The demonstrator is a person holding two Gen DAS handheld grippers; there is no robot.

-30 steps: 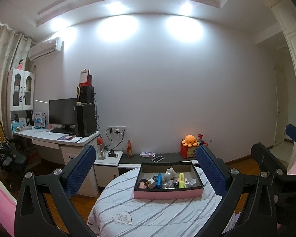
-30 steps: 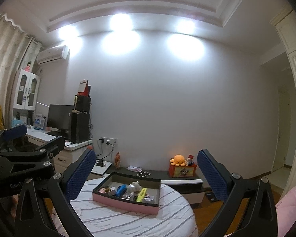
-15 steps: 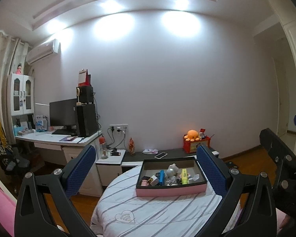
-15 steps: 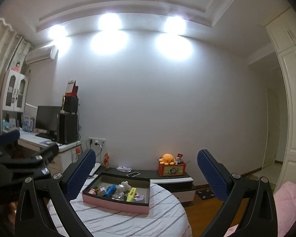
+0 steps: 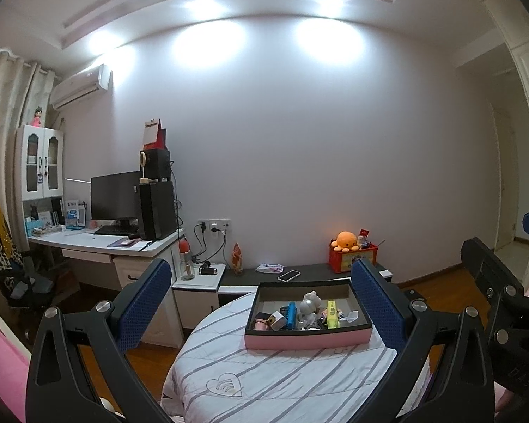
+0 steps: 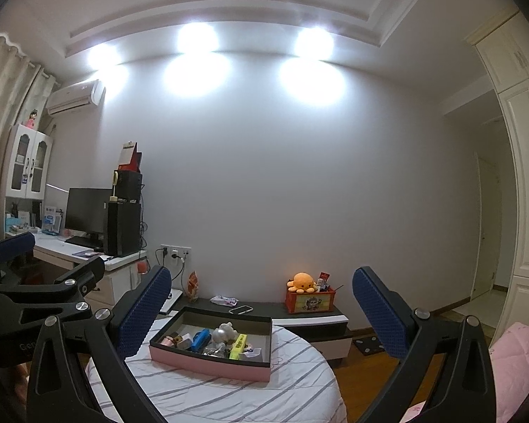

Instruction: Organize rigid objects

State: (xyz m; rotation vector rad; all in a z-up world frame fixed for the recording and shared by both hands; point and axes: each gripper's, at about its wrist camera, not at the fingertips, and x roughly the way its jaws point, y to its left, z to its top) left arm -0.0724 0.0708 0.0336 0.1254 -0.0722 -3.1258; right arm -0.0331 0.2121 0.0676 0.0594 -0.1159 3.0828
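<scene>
Clearly both grippers hang well short of the tray [image 5: 306,340], which sits on the striped round table [image 5: 264,380]. Left gripper [image 5: 261,303] and right gripper [image 6: 261,308] have fingers spread apart, holding nothing. Approach low, pick one item, avoid jostling its neighbours.

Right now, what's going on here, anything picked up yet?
Nothing is picked up yet. The left gripper and right gripper are both open and empty, held in the air short of the round table with its striped cloth. The pink tray sits on that table, holding a jumble of small items, including a blue piece, a grey figurine and a yellow piece.
</scene>
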